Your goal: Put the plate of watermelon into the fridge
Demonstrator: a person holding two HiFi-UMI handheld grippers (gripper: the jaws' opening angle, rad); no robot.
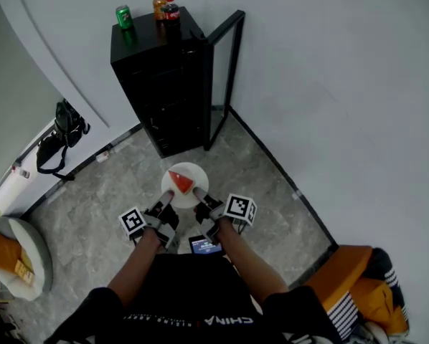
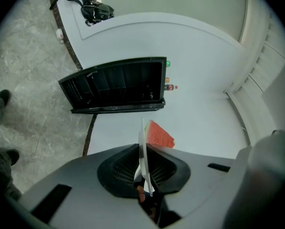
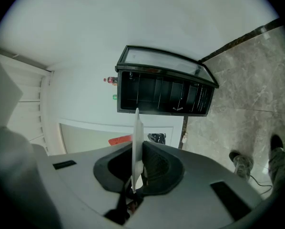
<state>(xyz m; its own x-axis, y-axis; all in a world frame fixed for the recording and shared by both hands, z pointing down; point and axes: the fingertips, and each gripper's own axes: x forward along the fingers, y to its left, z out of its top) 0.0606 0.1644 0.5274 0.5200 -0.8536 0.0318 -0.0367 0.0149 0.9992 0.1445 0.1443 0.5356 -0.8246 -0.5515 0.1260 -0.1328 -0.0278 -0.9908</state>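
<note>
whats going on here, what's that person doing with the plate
A person is carrying a white plate with a watermelon slice on it. The left tongs and right tongs are each clamped on opposite edges of the rim. The person stands facing a small black fridge whose door is open, with cans on top. The plate is held above the floor in front of the fridge and is not yet inside.
</note>
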